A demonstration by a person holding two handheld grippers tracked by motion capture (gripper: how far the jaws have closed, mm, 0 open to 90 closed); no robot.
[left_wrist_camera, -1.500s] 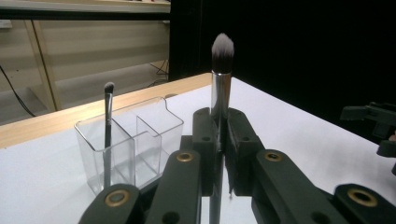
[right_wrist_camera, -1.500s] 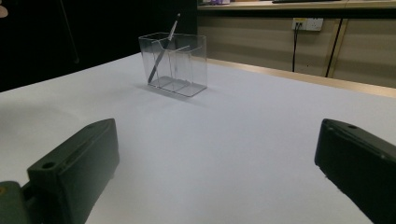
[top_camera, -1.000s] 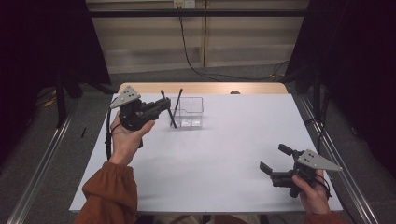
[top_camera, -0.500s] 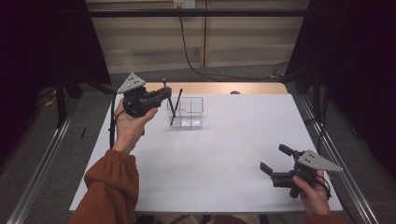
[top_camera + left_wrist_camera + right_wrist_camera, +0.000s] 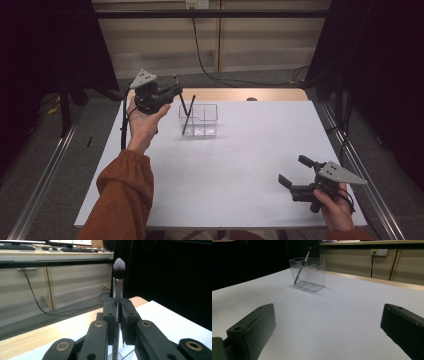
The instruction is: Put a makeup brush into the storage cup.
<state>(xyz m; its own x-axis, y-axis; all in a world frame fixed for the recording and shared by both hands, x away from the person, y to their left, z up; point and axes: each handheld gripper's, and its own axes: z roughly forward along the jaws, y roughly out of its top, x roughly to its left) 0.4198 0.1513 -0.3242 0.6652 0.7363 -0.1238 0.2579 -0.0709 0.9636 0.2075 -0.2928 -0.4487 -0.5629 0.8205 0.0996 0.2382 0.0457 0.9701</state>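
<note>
My left gripper (image 5: pixel 171 92) is held up by a hand in an orange sleeve, just left of a clear plastic divided container (image 5: pixel 205 120). It is shut on a makeup brush (image 5: pixel 183 105) that stands upright. In the left gripper view the gripper (image 5: pixel 118 307) pinches the brush's silver ferrule (image 5: pixel 117 290), with the dark bristles on top. The handle's lower end hangs by the container's left rim. A thin dark stick (image 5: pixel 189 115) leans inside the container (image 5: pixel 308 273). My right gripper (image 5: pixel 292 170) rests open near the front right corner, nothing between its jaws (image 5: pixel 327 308).
A white sheet (image 5: pixel 240 165) covers the table. A bare wooden strip (image 5: pixel 270 95) runs along its far edge. Cables trail over the grey floor behind, and metal rails (image 5: pixel 360 165) flank the table.
My left gripper has risen and moved back and to the right with the brush, up to the container's left side. The right gripper has not moved.
</note>
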